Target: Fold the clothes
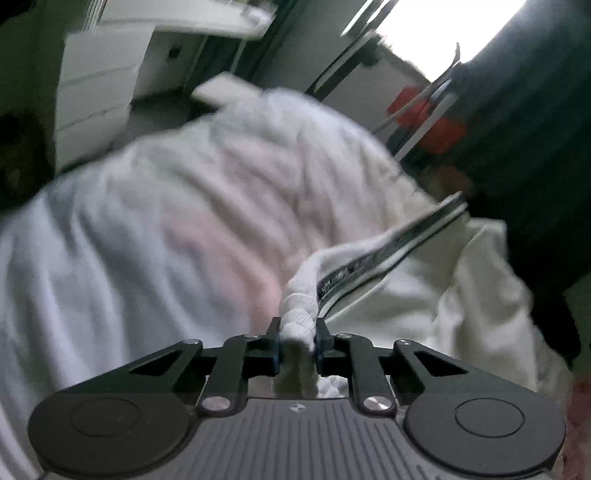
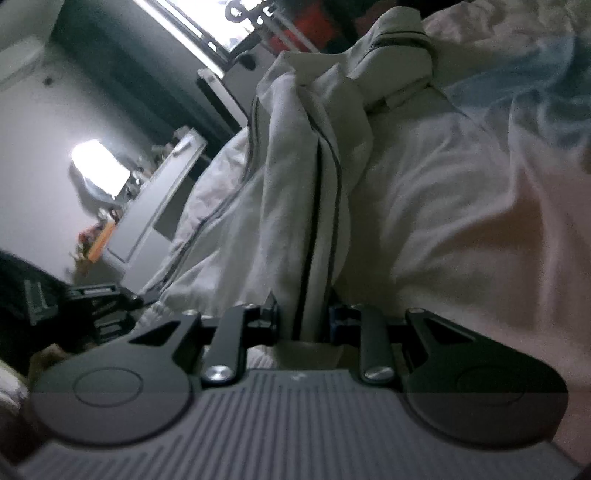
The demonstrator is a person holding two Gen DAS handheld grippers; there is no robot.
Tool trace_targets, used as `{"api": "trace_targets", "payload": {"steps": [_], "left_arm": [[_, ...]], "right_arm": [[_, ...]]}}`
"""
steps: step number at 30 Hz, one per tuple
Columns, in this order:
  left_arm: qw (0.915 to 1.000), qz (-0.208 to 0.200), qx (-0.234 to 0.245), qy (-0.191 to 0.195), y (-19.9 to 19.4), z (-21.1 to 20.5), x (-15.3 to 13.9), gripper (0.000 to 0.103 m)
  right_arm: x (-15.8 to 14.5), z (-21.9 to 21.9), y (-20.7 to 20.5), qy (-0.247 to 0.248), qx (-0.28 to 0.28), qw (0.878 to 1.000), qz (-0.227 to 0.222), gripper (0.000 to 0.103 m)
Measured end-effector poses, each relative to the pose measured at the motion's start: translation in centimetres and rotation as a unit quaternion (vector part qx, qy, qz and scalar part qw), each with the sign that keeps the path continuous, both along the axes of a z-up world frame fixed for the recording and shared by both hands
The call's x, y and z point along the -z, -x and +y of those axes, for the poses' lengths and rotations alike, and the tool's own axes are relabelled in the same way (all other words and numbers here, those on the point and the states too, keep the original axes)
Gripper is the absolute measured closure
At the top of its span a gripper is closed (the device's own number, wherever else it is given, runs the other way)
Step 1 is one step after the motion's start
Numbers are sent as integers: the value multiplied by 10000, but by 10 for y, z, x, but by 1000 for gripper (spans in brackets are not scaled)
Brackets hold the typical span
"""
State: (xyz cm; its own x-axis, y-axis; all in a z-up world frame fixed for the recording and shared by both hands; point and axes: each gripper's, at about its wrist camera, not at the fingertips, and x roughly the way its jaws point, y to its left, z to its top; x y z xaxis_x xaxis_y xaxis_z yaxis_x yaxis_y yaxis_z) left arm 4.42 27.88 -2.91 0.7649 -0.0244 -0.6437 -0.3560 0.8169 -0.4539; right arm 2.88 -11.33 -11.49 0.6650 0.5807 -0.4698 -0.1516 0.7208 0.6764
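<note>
A white garment with dark side stripes (image 2: pixel 317 177) lies bunched on a bed. In the left wrist view its ribbed white hem (image 1: pixel 301 314) runs between the fingers of my left gripper (image 1: pixel 299 332), which is shut on it; a black-and-white printed band (image 1: pixel 391 243) of the garment stretches away to the upper right. In the right wrist view my right gripper (image 2: pixel 303 314) is shut on a striped fold of the same garment, which rises from the jaws toward a crumpled heap (image 2: pixel 391 55) further back. The left gripper's dark body (image 2: pixel 85 299) shows at the left edge.
A rumpled white and pale pink duvet (image 1: pixel 177 221) covers the bed. White drawers (image 1: pixel 96 96) stand beyond it on the left. A dark-clothed person (image 1: pixel 535 147) is at the right edge. A bright window (image 2: pixel 207 22), a white cabinet (image 2: pixel 162 206) and red items (image 1: pixel 428 118) lie in the background.
</note>
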Motion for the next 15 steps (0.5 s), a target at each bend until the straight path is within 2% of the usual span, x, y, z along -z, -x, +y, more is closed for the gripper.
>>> {"api": "trace_targets", "payload": {"steps": [3,5,8,12,15], "left_arm": [[9989,-319,-39,-336,-20,12,-40,87],[9978,-461,-122,-467,-42,29,-68,88],[9934,-526,-328,-970,-88,61,-107,88],[9844,-269,-702,-1593,-158,111,-127,88],[9753,84,-924,-2005,-211,150,-115,88]], "right_arm": [[-16,37,13,-142,-30,9998,-155,77],[-22,67,10,-462,-72,9988,-170,77],[-28,121,-8,-975,-257,9948,-171,78],[-28,204,-57,-1271,-755,9889,-172,78],[-19,261,-105,-1444,-1125,9831,20,78]]}}
